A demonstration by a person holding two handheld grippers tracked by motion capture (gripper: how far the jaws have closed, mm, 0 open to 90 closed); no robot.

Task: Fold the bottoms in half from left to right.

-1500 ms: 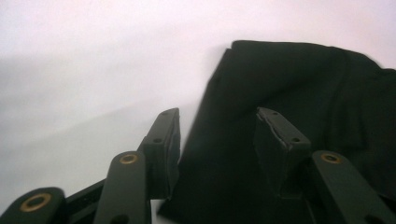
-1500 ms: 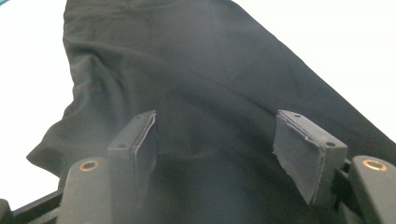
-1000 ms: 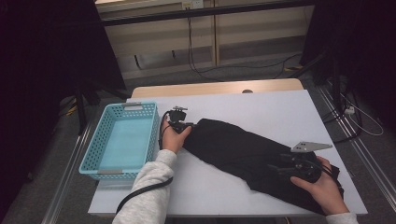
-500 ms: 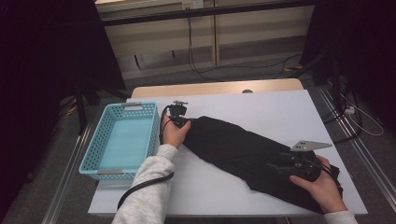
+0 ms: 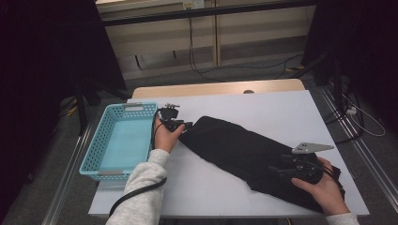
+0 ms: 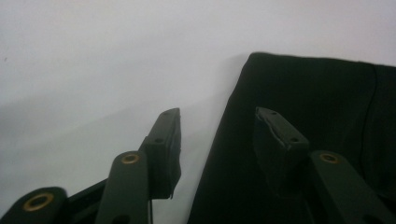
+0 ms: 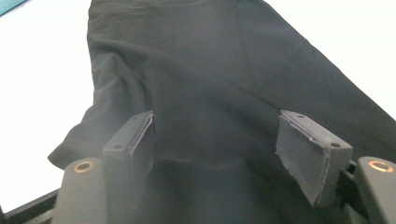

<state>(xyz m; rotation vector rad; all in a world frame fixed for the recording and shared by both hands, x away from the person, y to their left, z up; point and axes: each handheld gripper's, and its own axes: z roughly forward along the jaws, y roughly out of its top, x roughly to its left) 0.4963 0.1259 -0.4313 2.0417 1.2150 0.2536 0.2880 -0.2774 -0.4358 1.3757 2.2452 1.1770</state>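
High view shows a black garment (image 5: 244,154) lying folded in a long strip across the white table (image 5: 281,108), running from near the middle-left down to the near right corner. Its far left end sits just beside the left gripper (image 5: 187,125), which the person's left hand (image 5: 165,136) holds at the cloth's edge. Left gripper view has that edge of the black garment (image 6: 303,93) passing between the two jaws, one jaw over bare table and the other over the fabric; the jaws have just been opening and stand apart, with no pad pressing the cloth. At the strip's other end, the right gripper (image 5: 281,169) lies over the fabric in the right hand (image 5: 324,187), a grey three-cornered plate (image 5: 312,147) on top. Right gripper view looks along the garment (image 7: 210,70), its jaws spread wide with cloth beneath and between them, not pinched. A turquoise plastic basket (image 5: 101,161) stands on the table's left side, just beside the left hand.
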